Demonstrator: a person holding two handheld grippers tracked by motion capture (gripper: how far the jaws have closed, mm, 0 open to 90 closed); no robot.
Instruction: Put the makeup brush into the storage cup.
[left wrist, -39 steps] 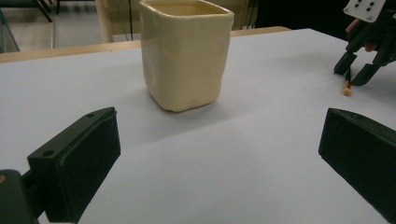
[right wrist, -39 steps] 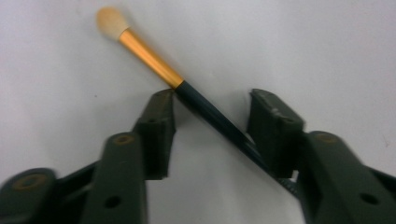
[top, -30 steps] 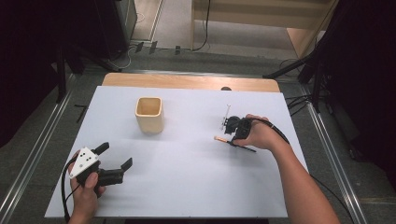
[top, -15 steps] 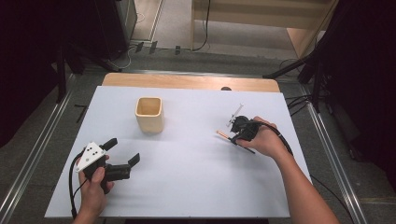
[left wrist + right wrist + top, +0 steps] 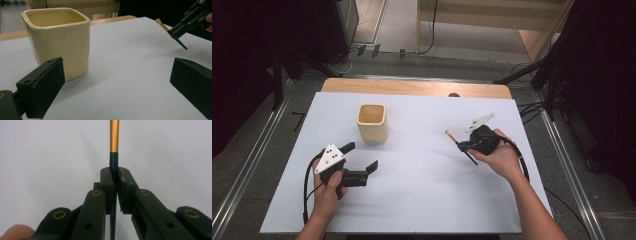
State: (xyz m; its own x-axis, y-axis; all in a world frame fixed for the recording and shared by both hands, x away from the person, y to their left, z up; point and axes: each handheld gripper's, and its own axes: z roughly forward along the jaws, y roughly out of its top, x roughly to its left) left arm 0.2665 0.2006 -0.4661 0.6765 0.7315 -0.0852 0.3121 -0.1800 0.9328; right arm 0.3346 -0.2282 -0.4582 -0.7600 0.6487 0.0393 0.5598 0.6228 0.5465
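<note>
A cream square cup (image 5: 372, 122) stands upright at the left middle of the white table (image 5: 422, 200). My left gripper (image 5: 359, 157) hovers in front of it and to its left, jaws wide open with nothing between them. In the left gripper view the cup (image 5: 60, 42) sits just beyond the left jaw. My right gripper (image 5: 465, 146) is at the right, shut on a dark pencil (image 5: 452, 138) with an orange end, held off the table. In the right gripper view the pads pinch the dark shaft, and the orange part (image 5: 114, 135) sticks out ahead of the right gripper (image 5: 115, 180).
A wooden strip (image 5: 412, 87) runs along the table's far edge. Metal rails (image 5: 562, 150) flank the table on both sides. Cables trail from both grippers. In the left gripper view the right gripper (image 5: 192, 17) with the pencil (image 5: 162, 25) shows at the upper right.
The left hand has moved right and forward, toward the cup. The right hand has shifted right with the pencil, which now hangs above the table, tilted.
</note>
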